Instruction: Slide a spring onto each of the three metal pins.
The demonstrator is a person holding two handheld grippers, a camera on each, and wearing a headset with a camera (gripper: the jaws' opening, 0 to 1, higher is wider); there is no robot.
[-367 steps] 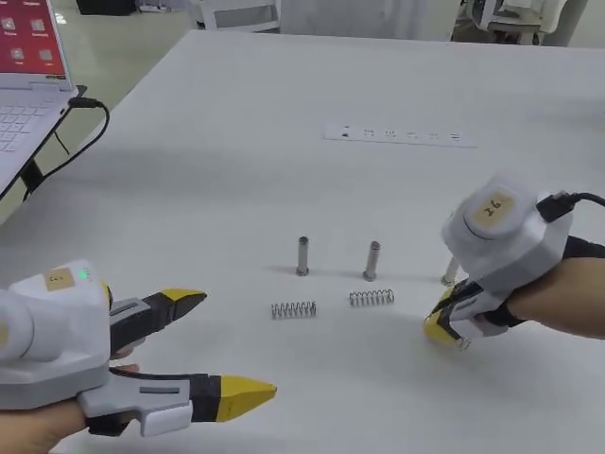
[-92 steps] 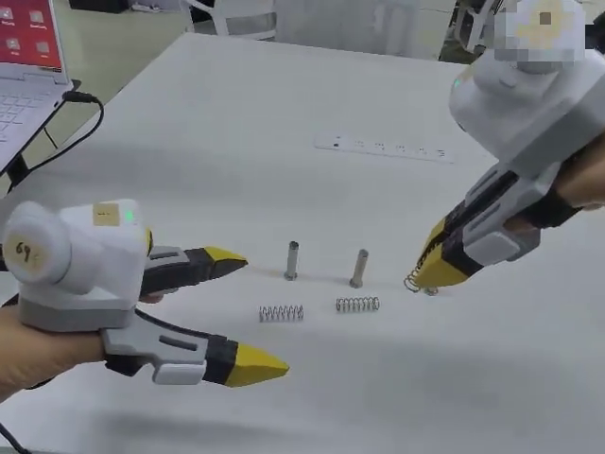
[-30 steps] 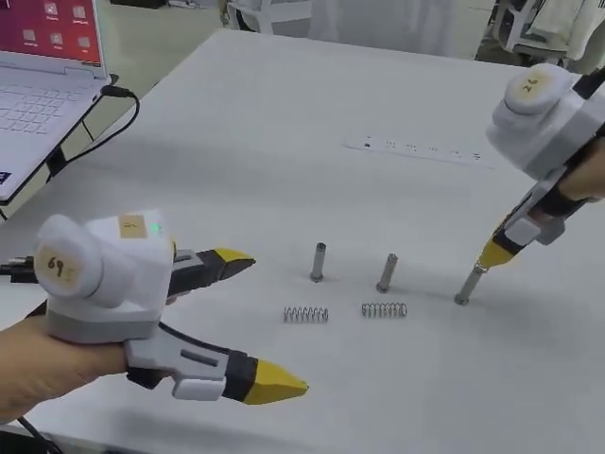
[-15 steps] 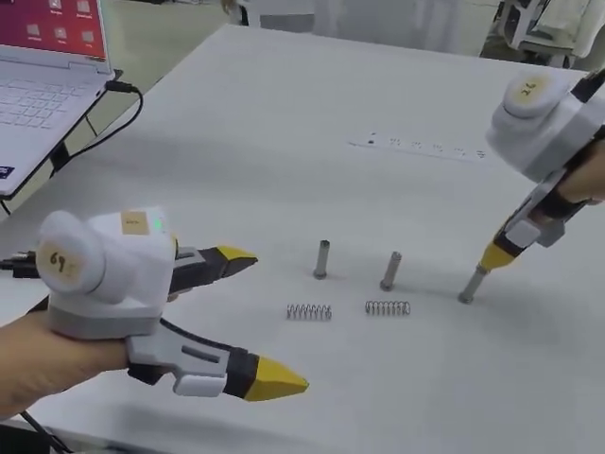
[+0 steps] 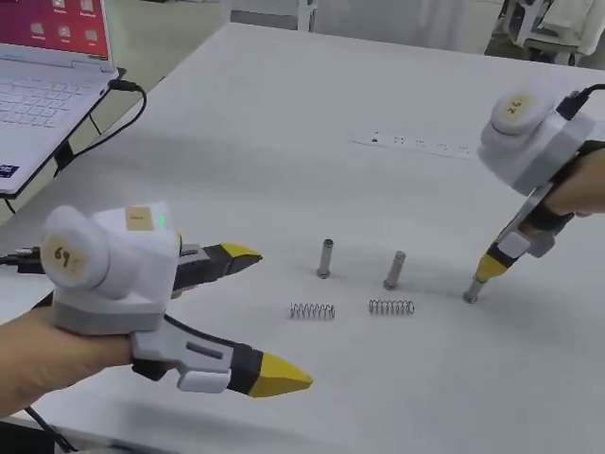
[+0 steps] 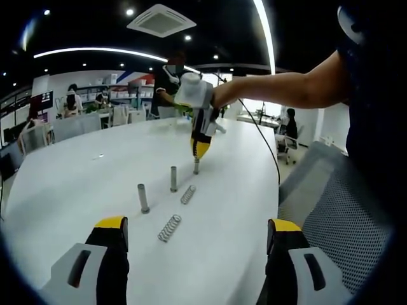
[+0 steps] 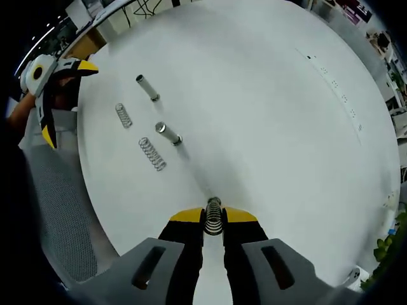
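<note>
Three short metal pins stand in a row on the white table: the left pin (image 5: 324, 258), the middle pin (image 5: 394, 270) and the right pin (image 5: 470, 291). Two loose springs lie in front of them, one (image 5: 312, 310) near the left pin and one (image 5: 391, 306) near the middle pin. My right gripper (image 5: 490, 269) points down over the right pin, shut on a third spring (image 7: 213, 217) that sits on that pin. My left gripper (image 5: 265, 317) hovers open at the near left, holding nothing. The left gripper view shows the pins (image 6: 173, 179) and both springs (image 6: 169, 227) ahead of its jaws.
An open laptop (image 5: 38, 57) sits at the far left with a black cable (image 5: 99, 128) trailing off the table edge. A white power strip (image 5: 416, 147) lies behind the pins. A mesh chair (image 6: 331, 210) stands beside the table.
My right gripper has sunk a little along the right pin with the spring. The left gripper holds its place, and the head camera has shifted slightly.
</note>
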